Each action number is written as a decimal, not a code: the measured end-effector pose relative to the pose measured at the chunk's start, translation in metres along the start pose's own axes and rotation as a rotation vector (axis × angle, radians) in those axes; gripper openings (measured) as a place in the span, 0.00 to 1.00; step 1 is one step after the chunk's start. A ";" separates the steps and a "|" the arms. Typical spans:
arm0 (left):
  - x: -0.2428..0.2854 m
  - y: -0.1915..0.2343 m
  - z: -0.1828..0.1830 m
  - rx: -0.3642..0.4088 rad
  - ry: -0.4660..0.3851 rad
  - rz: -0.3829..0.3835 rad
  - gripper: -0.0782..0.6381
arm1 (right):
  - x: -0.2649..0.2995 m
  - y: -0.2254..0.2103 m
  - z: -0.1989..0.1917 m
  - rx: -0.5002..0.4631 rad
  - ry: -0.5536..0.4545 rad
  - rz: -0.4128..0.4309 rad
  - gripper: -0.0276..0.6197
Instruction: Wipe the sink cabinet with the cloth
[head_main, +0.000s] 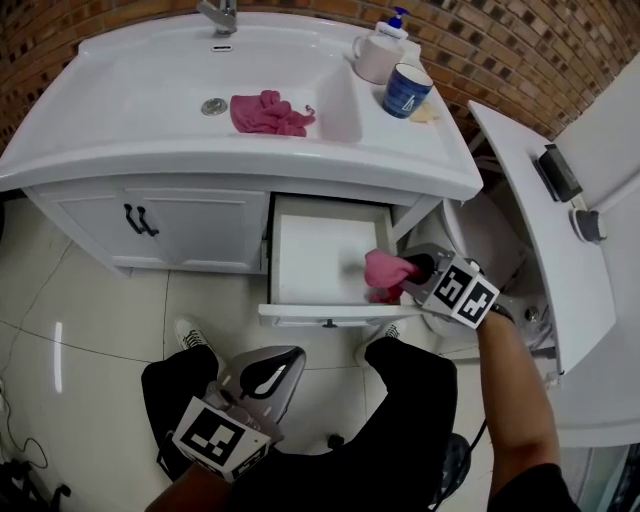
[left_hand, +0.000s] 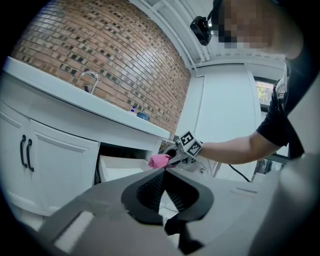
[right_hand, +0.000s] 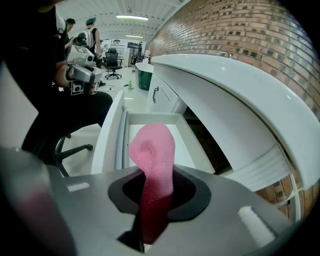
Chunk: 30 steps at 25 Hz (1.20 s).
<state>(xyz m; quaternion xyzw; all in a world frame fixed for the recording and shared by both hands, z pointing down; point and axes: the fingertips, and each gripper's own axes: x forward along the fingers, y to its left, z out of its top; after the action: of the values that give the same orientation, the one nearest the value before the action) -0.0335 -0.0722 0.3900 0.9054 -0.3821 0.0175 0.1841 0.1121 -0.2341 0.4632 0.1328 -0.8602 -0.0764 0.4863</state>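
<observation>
The left gripper (head_main: 266, 374) is being held low over the lap, its jaws pressed together with nothing between them. Further out, the pink cloth (head_main: 384, 270) is being pinched by the clamped jaws of the right gripper (head_main: 418, 268) (a bunched end is sticking out past the tips) inside the open drawer (head_main: 315, 255) of the sink cabinet (head_main: 190, 228), at its right side. Beyond, a second pink cloth (head_main: 268, 112) is lying in the basin (head_main: 150, 90), beside a blue cup (head_main: 405, 90).

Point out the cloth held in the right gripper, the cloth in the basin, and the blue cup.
held cloth (right_hand: 152, 147): right gripper view, bunched tip.
basin cloth (head_main: 268, 112): head view, its middle.
blue cup (head_main: 405, 95): head view, outer wall.
</observation>
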 end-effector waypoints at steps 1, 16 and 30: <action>0.002 -0.002 0.000 0.003 0.003 0.001 0.12 | -0.003 0.000 -0.002 0.006 -0.003 -0.009 0.17; -0.019 0.011 0.016 0.033 -0.058 0.192 0.12 | -0.126 0.049 0.104 0.531 -0.657 -0.325 0.17; -0.057 -0.016 0.001 0.023 -0.032 0.215 0.12 | 0.033 0.181 0.146 0.609 -0.581 -0.045 0.17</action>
<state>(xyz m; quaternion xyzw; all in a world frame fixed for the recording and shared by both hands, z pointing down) -0.0630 -0.0234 0.3743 0.8614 -0.4798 0.0272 0.1647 -0.0570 -0.0715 0.4623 0.2620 -0.9418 0.1366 0.1604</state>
